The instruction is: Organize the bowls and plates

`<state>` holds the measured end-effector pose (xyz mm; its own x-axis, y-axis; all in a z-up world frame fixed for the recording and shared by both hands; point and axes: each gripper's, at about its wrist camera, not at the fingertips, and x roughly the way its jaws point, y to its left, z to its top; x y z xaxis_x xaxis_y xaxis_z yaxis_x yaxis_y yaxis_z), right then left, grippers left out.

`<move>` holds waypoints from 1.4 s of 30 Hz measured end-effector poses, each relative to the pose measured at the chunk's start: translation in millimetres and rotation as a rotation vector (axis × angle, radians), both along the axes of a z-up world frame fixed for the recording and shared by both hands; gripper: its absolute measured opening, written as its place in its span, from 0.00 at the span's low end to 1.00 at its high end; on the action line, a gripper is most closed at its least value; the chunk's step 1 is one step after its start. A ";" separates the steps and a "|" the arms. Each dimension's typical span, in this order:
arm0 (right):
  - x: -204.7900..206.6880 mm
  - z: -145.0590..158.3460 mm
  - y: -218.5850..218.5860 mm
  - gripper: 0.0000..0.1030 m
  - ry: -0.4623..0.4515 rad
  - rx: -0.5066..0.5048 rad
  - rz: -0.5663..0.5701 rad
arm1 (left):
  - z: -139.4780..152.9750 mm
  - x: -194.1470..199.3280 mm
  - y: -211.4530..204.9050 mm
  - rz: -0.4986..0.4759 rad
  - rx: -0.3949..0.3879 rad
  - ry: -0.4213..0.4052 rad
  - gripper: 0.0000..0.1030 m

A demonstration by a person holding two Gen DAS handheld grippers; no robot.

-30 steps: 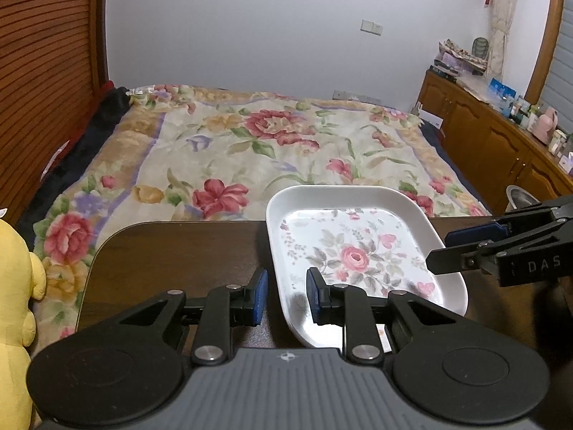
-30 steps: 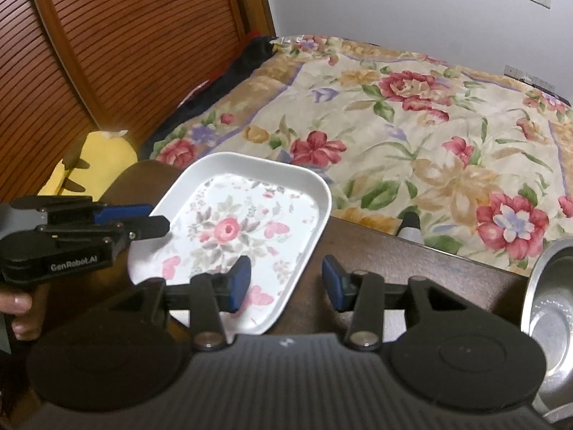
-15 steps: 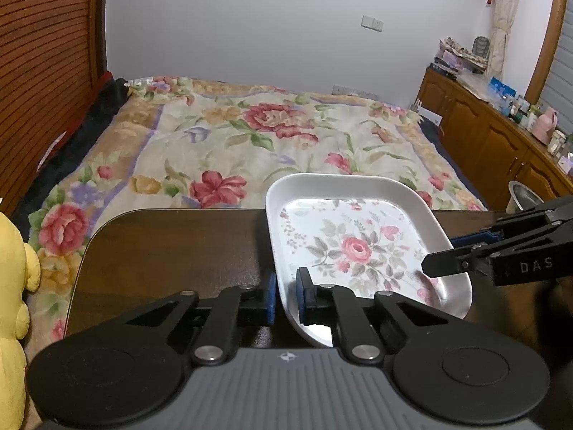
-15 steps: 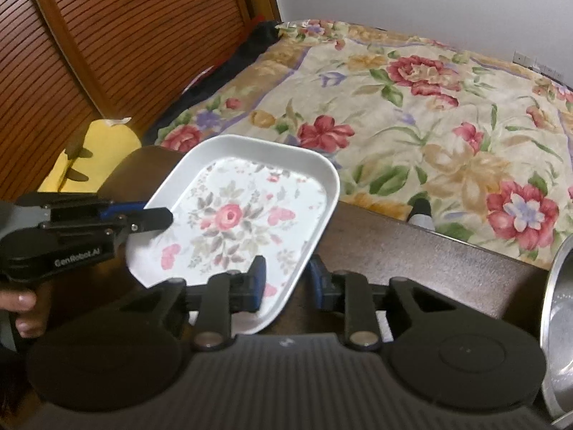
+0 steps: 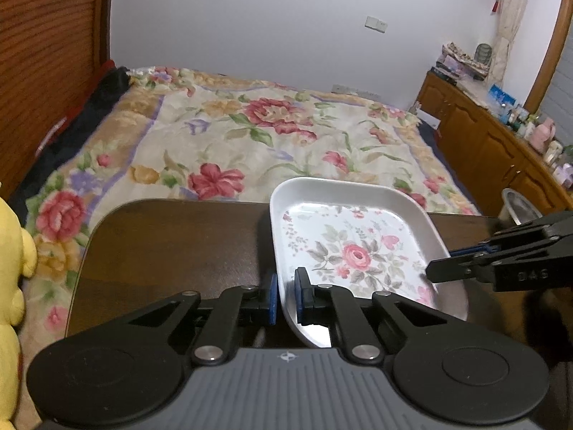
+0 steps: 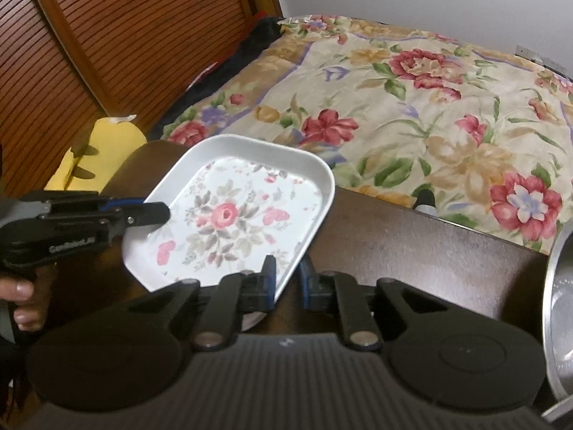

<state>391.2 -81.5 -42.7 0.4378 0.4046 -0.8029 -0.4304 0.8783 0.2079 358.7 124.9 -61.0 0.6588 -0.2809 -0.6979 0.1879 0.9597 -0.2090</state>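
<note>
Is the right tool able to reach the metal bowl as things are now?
Probably not at once. The right tool is shut on the edge of the flowered plate, which the left tool also grips. The metal bowl sits close on its right, with bare table between.

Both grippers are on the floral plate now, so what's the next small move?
Probably lift it straight up, level. The left gripper and right gripper each pinch an opposite rim of the floral plate, which looks barely off the dark table.
</note>
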 end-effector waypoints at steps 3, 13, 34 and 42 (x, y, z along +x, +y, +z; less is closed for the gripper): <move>-6.0 6.0 -0.2 0.15 -0.008 0.011 0.001 | 8.4 -8.5 0.9 -0.003 -0.007 -0.011 0.11; -35.1 36.2 0.4 0.15 -0.066 0.034 0.010 | 39.6 -45.1 1.2 -0.001 0.009 -0.072 0.11; -115.8 88.5 -12.7 0.15 -0.188 0.060 -0.023 | 95.0 -128.5 -7.3 -0.018 -0.005 -0.195 0.11; -146.3 94.9 -13.1 0.15 -0.234 0.051 -0.004 | 98.4 -157.6 -4.6 -0.018 -0.019 -0.209 0.11</move>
